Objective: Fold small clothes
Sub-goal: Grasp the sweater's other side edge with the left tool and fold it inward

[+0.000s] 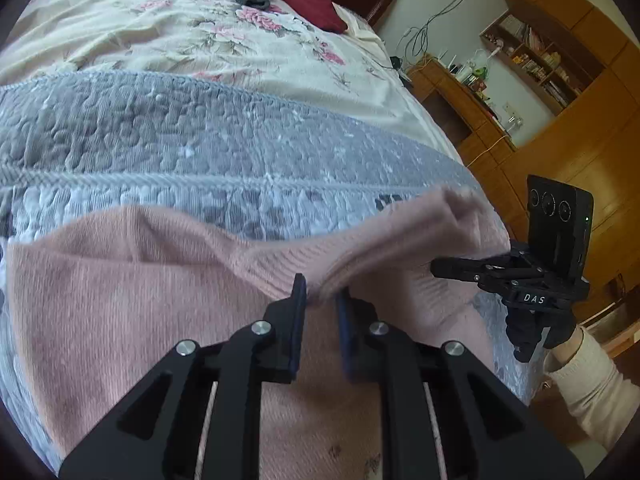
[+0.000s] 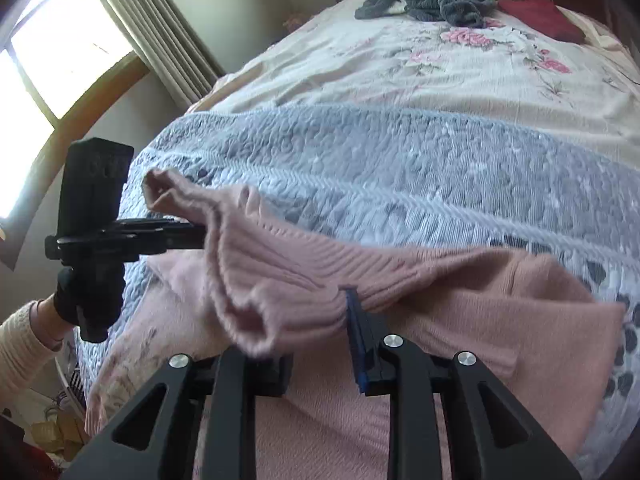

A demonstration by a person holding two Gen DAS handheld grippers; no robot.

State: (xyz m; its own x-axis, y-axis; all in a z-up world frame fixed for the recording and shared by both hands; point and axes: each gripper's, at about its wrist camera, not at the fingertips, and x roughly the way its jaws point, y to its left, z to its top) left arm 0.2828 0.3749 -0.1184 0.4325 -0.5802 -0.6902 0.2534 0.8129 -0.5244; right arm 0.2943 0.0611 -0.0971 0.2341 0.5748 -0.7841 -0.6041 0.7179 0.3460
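From the left wrist, the left tool (image 1: 321, 300) is clamped on the ribbed hem of the pink knitted garment (image 1: 120, 280), which lies on the grey quilted bed cover (image 1: 160, 140). From the right wrist, the right tool (image 2: 316, 316) pinches the same raised hem, likely so both can carry the edge over as a fold. No containers are visible.

Pinched the pink sweater (image 1: 132, 280) hem with the left gripper (image 1: 321, 300), right gripper (image 1: 434, 269) clamped further along, over a grey blanket (image 1: 160, 140)

Home bedroom: bed w/ floral sheet (image 1: 224, 40), curtained window (image 2: 60, 52), wooden bookshelf (image 1: 536, 52) by wall
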